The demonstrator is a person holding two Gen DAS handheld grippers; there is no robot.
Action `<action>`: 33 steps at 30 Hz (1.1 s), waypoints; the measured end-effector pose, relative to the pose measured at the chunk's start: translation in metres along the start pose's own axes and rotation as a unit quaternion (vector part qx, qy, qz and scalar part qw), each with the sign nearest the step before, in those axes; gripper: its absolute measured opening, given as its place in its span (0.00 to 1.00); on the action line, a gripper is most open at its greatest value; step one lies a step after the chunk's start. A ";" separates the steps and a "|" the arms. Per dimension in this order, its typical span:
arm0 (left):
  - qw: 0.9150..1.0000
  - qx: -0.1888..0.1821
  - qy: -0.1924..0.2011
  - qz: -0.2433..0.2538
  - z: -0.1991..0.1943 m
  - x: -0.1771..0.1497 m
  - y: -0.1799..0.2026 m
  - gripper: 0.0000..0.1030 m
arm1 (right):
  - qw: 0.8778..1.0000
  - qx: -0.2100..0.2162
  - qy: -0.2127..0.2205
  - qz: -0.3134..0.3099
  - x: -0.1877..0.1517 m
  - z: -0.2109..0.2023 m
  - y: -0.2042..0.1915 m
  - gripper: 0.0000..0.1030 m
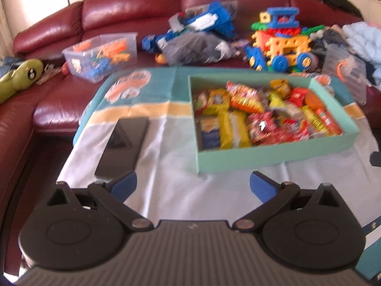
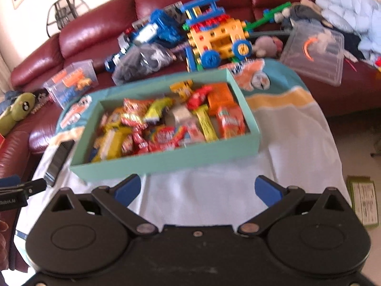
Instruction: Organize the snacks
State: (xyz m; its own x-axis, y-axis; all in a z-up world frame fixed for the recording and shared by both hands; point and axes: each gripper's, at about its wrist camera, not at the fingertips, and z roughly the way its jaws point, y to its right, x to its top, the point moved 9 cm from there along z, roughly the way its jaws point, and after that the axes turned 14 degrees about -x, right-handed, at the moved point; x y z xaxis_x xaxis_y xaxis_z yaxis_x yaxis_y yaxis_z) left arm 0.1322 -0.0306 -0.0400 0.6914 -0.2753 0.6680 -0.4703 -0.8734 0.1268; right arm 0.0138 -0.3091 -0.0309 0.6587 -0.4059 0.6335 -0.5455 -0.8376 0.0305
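Observation:
A teal box (image 1: 262,153) (image 2: 166,160) stands on a cloth-covered table and is full of several snack packs, among them a yellow pack (image 1: 232,128), red packs (image 2: 164,140) and an orange pack (image 2: 231,121). My left gripper (image 1: 193,186) is open and empty, above the cloth in front of the box's near left corner. My right gripper (image 2: 197,188) is open and empty, just in front of the box's near wall. The left gripper's tip shows at the left edge of the right wrist view (image 2: 26,189).
A black phone (image 1: 123,147) (image 2: 58,162) lies on the cloth left of the box. Behind the table a red leather sofa (image 1: 119,12) holds building-block toys (image 1: 281,43), a clear bin of toys (image 1: 102,54), a clear lid (image 2: 314,54) and clothes (image 2: 352,12).

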 end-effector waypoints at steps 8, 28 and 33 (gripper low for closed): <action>0.999 0.011 -0.026 -0.014 0.021 -0.015 -0.011 1.00 | 0.999 -0.014 -0.039 0.001 -0.025 0.021 0.007 1.00; 0.996 -0.010 -0.070 -0.048 0.069 -0.014 -0.002 1.00 | 0.996 -0.036 -0.075 -0.014 -0.028 0.054 0.012 1.00; 0.996 -0.011 -0.071 -0.055 0.073 -0.011 -0.004 1.00 | 0.997 -0.039 -0.065 -0.022 -0.020 0.053 0.009 1.00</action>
State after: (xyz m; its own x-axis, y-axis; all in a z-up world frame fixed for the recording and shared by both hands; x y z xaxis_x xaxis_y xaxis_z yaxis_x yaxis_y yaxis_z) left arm 0.1664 -0.0539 -0.1016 0.8097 -0.2333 0.5384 -0.3972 -0.8933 0.2104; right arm 0.0230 -0.3281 -0.0846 0.7415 -0.4174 0.5253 -0.5496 -0.8270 0.1186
